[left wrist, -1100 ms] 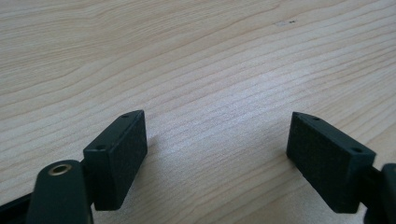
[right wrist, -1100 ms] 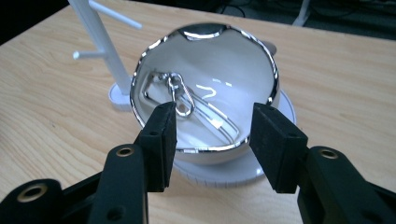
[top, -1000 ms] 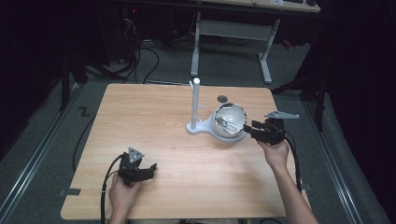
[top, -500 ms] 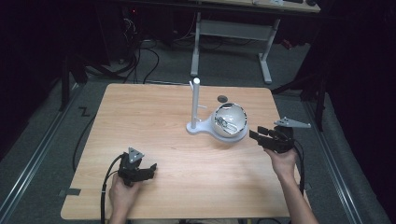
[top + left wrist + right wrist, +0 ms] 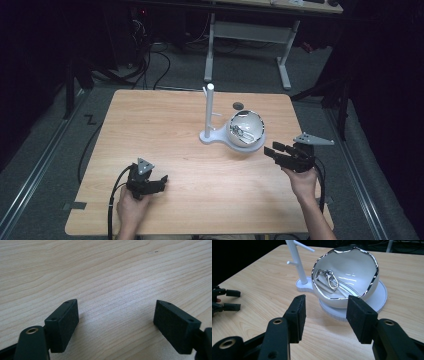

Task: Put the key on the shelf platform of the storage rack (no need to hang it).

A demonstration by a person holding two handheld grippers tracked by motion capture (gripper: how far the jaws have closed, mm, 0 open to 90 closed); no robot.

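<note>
High view: white, silver-rimmed ceramic bowl (image 5: 246,131) set tilted on a white stand with upright peg post (image 5: 210,114), toward the wooden table's (image 5: 165,130) far right corner, mouth turned to display a metal clasp (image 5: 327,279) inside. Right gripper (image 5: 275,152), jaws spread and empty, is aimed at it near the right edge. Left gripper (image 5: 159,182), likewise spread, is parked idle by the near edge.

You will find no readable text, label, brand or number anywhere before you. The wooden surface (image 5: 165,125) is unmarked. The white bowl (image 5: 352,277) likewise carries no lettering.
</note>
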